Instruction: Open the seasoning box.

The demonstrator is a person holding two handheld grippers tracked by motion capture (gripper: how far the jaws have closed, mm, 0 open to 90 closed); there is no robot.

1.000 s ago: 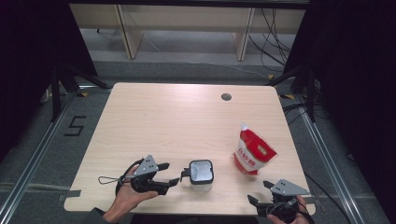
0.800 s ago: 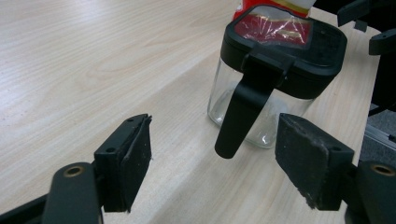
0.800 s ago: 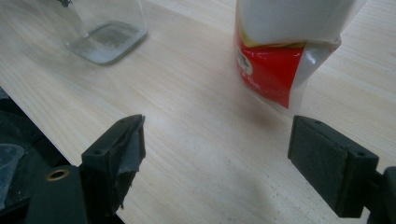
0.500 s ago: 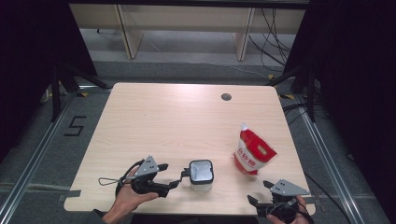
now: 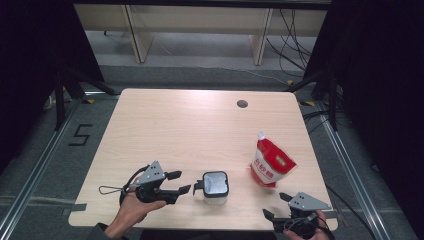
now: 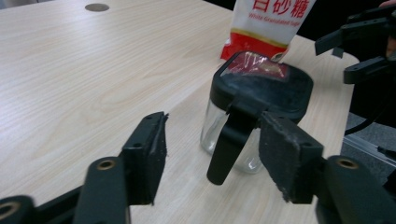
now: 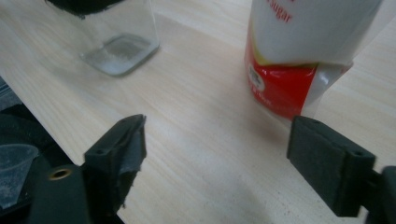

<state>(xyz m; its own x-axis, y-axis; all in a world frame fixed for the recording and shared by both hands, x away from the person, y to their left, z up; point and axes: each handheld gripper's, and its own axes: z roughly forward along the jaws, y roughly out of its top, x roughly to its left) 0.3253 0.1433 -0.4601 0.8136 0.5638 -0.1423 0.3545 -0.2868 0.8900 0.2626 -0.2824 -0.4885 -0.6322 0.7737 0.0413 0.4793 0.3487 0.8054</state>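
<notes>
A clear glass jar (image 5: pixel 215 186) with a black lid stands near the table's front edge, its black handle (image 6: pixel 223 149) pointing at my left gripper (image 5: pixel 182 182). That gripper (image 6: pixel 219 158) lies level just left of the jar. Its jaws have just been closing and stand apart, with the handle between their tips and neither pad pressing on it. A red and white sugar pouch (image 5: pixel 270 165) stands upright to the jar's right. My right gripper (image 5: pixel 275 205) rests at the front right corner, open and empty, its jaws (image 7: pixel 224 158) facing the pouch (image 7: pixel 299 56) and the jar's base (image 7: pixel 116 46).
The light wooden table (image 5: pixel 200 130) has a round cable hole (image 5: pixel 242 104) at the back right. Its front edge runs just under both hands. Dark curtains flank the table, and shelving with cables stands on the floor behind it.
The left gripper's jaws have drawn closer together around the jar's handle. The jar, the pouch and the right gripper have stayed where they were.
</notes>
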